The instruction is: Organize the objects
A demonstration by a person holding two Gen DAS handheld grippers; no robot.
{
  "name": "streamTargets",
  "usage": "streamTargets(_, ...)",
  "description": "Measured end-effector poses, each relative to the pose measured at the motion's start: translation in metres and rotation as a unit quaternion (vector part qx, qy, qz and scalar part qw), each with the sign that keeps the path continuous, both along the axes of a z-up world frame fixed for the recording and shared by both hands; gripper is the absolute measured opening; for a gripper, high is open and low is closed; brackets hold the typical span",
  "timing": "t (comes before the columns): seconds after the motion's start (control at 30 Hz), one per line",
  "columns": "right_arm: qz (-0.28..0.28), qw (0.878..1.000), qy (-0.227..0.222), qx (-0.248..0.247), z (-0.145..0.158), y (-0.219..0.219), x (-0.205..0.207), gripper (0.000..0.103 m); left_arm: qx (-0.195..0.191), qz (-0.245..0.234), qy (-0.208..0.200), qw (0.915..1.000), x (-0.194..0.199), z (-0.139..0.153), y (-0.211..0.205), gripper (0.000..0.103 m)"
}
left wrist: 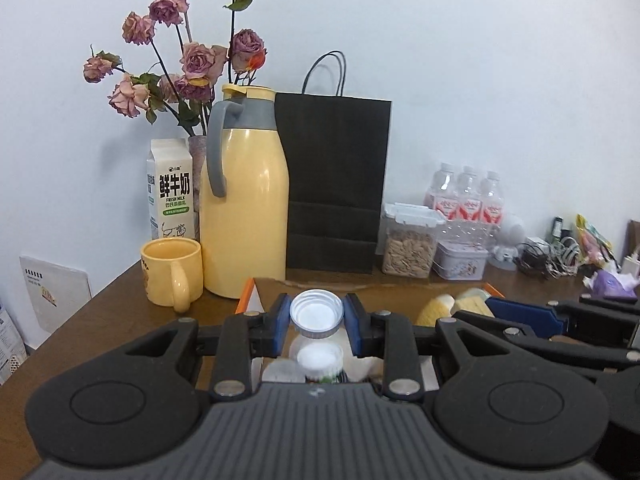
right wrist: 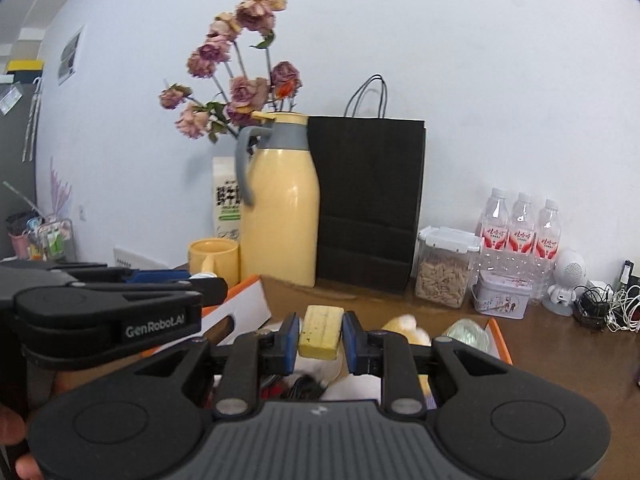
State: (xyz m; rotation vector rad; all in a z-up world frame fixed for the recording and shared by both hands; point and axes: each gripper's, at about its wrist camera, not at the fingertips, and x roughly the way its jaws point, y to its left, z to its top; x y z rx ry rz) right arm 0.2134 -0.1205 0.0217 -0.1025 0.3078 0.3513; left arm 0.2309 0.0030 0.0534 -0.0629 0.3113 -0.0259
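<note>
Left gripper (left wrist: 317, 318) clamps ribbed white jar lid (left wrist: 317, 312); right gripper (right wrist: 321, 338) pinches yellow sponge block (right wrist: 321, 332), both over orange-rimmed box (right wrist: 502, 340).

Mug (left wrist: 171, 271) left of flask (left wrist: 245, 196), bag (left wrist: 335, 184) right, seemingly touching.

**Two wrist cameras, side by side, facing the back wall**

Each view looks forward and slightly down along its own gripper, close above an open box (left wrist: 250, 294). The left one faces the yellow jug (left wrist: 246, 208) squarely; the right one sits further right. Both share the jug, black bag (right wrist: 368, 200) and water bottles (right wrist: 520, 228).
</note>
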Motion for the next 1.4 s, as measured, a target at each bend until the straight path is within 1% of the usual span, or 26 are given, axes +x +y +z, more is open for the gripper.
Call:
streamTargets(0.13,-0.018,1.0,0.005,0.006,-0.007,0.002,0.031,0.022,0.001,0.014,0.011,0.9998,0.029,-0.003,-0.002,0.03)
streamTargets(0.23,-0.027,0.999,0.01,0.015,-0.019,-0.003,0.048,0.022,0.002,0.018,0.028,0.9994,0.046,-0.016,0.0,0.03)
streamTargets(0.3,-0.029,0.999,0.023,0.009,-0.031,-0.006,0.053,0.022,0.014,0.015,0.039,0.999,0.051,-0.024,0.001,0.03)
streamTargets(0.37,-0.028,0.999,0.035,0.006,-0.038,-0.007,0.057,0.022,0.016,0.014,0.046,0.9987,0.053,-0.029,0.002,0.03)
streamTargets(0.43,-0.027,0.999,0.036,0.004,-0.04,-0.007,0.057,0.022,0.02,0.01,0.044,0.9988,0.051,-0.03,0.001,0.03)
streamTargets(0.5,-0.027,0.999,0.034,0.003,-0.04,-0.006,0.054,0.022,0.029,0.013,0.036,0.9988,0.046,-0.03,0.0,0.033)
streamTargets(0.53,-0.028,0.999,0.033,0.002,-0.04,-0.007,0.053,0.022,0.035,0.016,0.032,0.9988,0.043,-0.029,-0.001,0.042)
streamTargets(0.57,-0.029,0.999,0.033,0.002,-0.04,-0.007,0.052,0.022,0.039,0.02,0.027,0.9987,0.042,-0.028,-0.002,0.054)
streamTargets(0.6,-0.03,0.999,0.033,0.004,-0.04,-0.008,0.05,0.022,0.043,0.025,0.021,0.9985,0.039,-0.027,-0.002,0.06)
streamTargets(0.67,-0.035,0.999,0.031,0.006,-0.039,-0.011,0.047,0.022,0.049,0.037,0.01,0.9981,0.034,-0.025,0.0,0.089)
streamTargets(0.7,-0.038,0.999,0.03,0.007,-0.038,-0.013,0.046,0.028,0.049,0.043,0.005,0.9979,0.032,-0.023,0.001,0.096)
streamTargets(0.73,-0.038,0.999,0.029,0.01,-0.037,-0.015,0.044,0.038,0.048,0.046,-0.001,0.9978,0.03,-0.022,0.002,0.103)
streamTargets(0.77,-0.039,0.999,0.026,0.012,-0.036,-0.016,0.042,0.047,0.046,0.045,-0.006,0.9979,0.028,-0.021,0.003,0.103)
streamTargets(0.8,-0.044,0.999,0.021,0.014,-0.035,-0.018,0.04,0.071,0.044,0.045,-0.009,0.998,0.026,-0.02,0.004,0.103)
streamTargets(0.83,-0.05,0.999,0.015,0.014,-0.035,-0.019,0.038,0.091,0.042,0.047,-0.01,0.998,0.025,-0.019,0.004,0.103)
streamTargets(0.9,-0.056,0.998,0.004,0.019,-0.032,-0.022,0.034,0.1,0.043,0.05,-0.01,0.9978,0.024,-0.018,0.004,0.103)
streamTargets(0.93,-0.057,0.998,0.003,0.02,-0.032,-0.023,0.034,0.103,0.041,0.051,-0.01,0.9978,0.023,-0.018,0.005,0.103)
streamTargets(1.2,-0.063,0.998,-0.001,0.027,-0.026,-0.029,0.029,0.103,0.032,0.049,-0.014,0.9982,0.016,-0.013,0.007,0.103)
streamTargets(1.4,-0.057,0.998,-0.011,0.032,-0.013,-0.034,0.011,0.103,0.026,0.049,-0.018,0.9983,-0.001,-0.005,0.008,0.103)
